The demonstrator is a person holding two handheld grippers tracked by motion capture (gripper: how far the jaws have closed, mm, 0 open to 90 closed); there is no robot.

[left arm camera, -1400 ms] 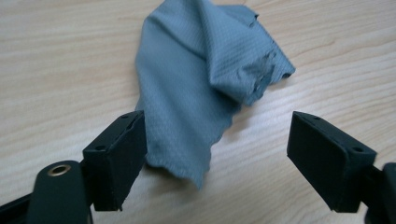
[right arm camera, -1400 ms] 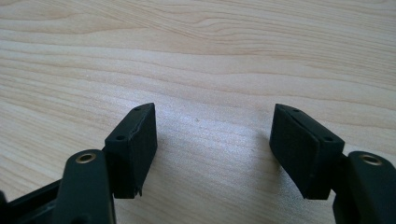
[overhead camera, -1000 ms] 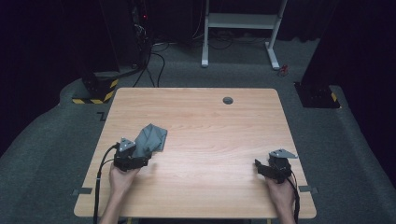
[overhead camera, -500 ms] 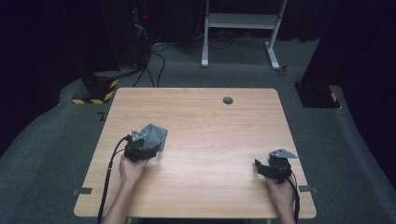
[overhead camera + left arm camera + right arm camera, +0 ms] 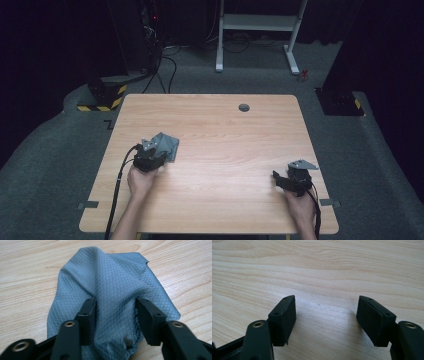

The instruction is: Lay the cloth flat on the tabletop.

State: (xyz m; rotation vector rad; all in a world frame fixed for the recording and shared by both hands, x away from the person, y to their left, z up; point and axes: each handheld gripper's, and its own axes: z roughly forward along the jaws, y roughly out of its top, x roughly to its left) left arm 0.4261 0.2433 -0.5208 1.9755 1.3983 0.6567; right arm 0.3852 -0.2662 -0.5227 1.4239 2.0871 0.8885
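A crumpled grey quilted cloth [image 5: 165, 146] lies on the left half of the pale wooden table [image 5: 225, 130]. The left gripper [image 5: 115, 307] has just been closing its jaws around a raised fold of that cloth, pads against the bunched fabric. The right gripper [image 5: 325, 315] rests well apart near the table's right edge, jaws spread wide over bare wood.
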